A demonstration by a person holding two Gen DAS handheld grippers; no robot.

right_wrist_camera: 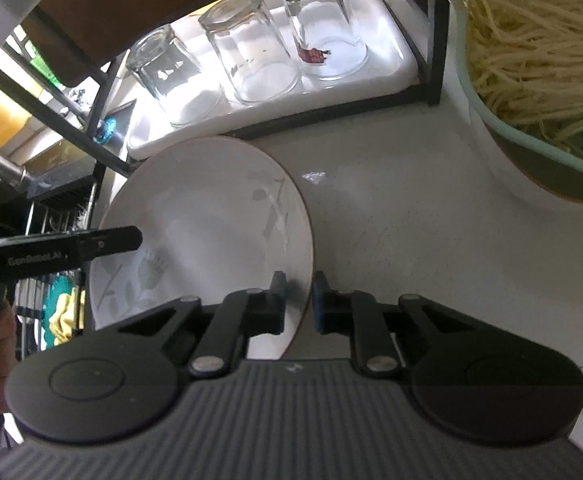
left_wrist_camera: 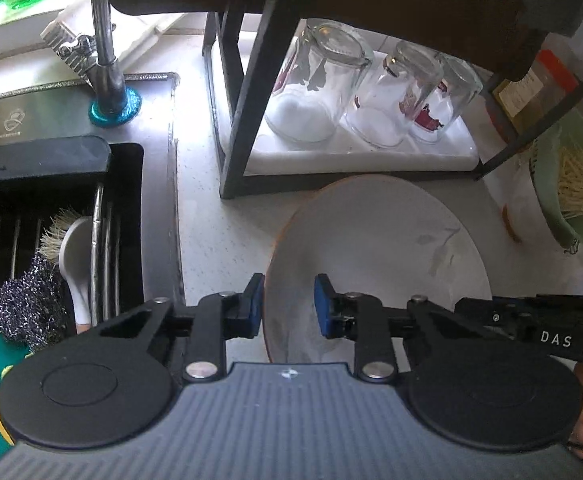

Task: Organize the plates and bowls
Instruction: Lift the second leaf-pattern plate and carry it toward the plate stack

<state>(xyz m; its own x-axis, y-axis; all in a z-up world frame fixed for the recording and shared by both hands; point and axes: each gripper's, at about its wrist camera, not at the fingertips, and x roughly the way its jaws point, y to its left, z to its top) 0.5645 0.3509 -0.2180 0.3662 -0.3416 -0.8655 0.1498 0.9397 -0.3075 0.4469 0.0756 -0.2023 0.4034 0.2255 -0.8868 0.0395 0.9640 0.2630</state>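
Observation:
A white plate [left_wrist_camera: 371, 240] with a thin brown rim and a grey leaf pattern lies on the pale counter in front of the black rack. My left gripper [left_wrist_camera: 289, 304] straddles its near left rim. The outer blue pad [left_wrist_camera: 256, 300] sits against the edge and the inner pad hangs over the plate's face, with a gap still showing. In the right wrist view the same plate [right_wrist_camera: 211, 216] has its right rim pinched between the pads of my right gripper [right_wrist_camera: 297, 300]. Each gripper's black body shows at the edge of the other's view.
Three upturned glasses [left_wrist_camera: 319, 84] stand on a white tray [left_wrist_camera: 363, 156] under the black rack [left_wrist_camera: 247, 92]. At the right stands a green bowl of pale noodles [right_wrist_camera: 531, 60]. To the left lie a sink rack with a brush and steel wool [left_wrist_camera: 27, 304], and the tap [left_wrist_camera: 107, 52].

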